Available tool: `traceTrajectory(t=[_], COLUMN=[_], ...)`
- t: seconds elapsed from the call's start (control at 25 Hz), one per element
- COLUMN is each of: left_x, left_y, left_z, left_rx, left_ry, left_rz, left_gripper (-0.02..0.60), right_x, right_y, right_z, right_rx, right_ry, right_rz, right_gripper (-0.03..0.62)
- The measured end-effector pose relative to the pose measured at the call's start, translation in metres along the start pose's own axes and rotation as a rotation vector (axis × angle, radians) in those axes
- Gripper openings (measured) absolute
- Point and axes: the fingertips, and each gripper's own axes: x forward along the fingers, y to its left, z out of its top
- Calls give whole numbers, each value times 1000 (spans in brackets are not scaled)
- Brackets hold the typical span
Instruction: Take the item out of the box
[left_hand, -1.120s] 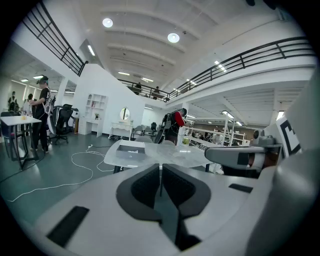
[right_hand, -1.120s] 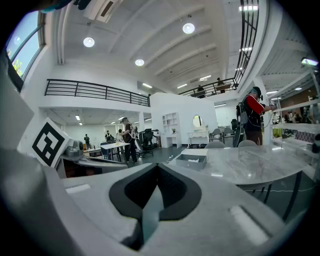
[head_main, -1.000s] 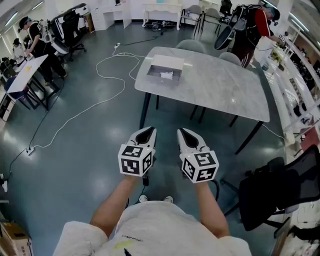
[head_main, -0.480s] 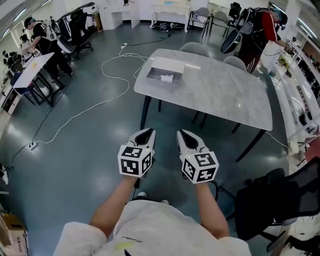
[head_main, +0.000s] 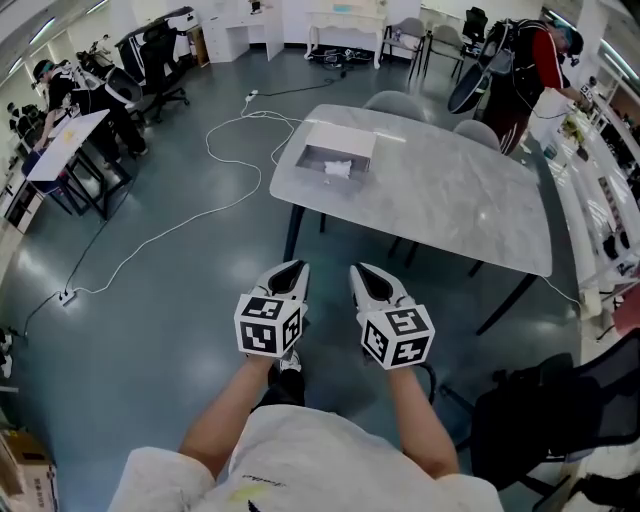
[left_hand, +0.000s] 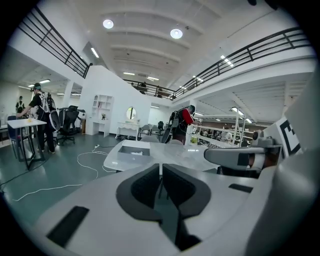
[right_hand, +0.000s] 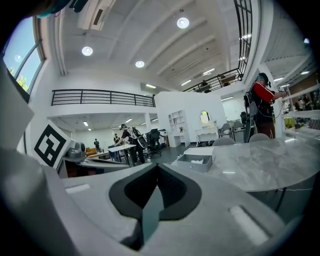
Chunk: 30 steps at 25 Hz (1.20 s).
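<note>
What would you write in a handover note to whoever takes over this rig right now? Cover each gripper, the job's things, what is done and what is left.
Left gripper: fingers shut, nothing between them, held above the floor short of the table.
Right gripper: fingers shut, empty, beside the left one.
Box: open, near the table's far left corner, out of reach from here.
White item: lies inside the box.
Done: nothing on the item yet.
Left: step up to the table, open a gripper, grasp the item, lift it out of the box.
</note>
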Motion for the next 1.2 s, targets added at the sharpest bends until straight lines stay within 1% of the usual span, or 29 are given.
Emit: traceTrajectory(t=[0.24,0.44,0.64,0.92,1.2], left_x=[41,68,94,118,133], left_y=[37,76,112,151,171], left_z=[23,45,62,71,75], left_rx=[-7,-10,-13,-23,-22], left_ry=[-11,-10,-4,12,22], left_rz=[-37,-73,-109,-152,-178], left_gripper=[25,25,25,25,25], right_x=[54,102,147,195,217], right_y=[-13,-12,-13,-11,-13], right_z=[14,34,45,52,55], right_rx=[-7,-5,-4,-1,6], right_ry=[10,8,17,26,25], right_rz=[-32,-58,-89,-127,-156], right_gripper=[5,5,5,5,5])
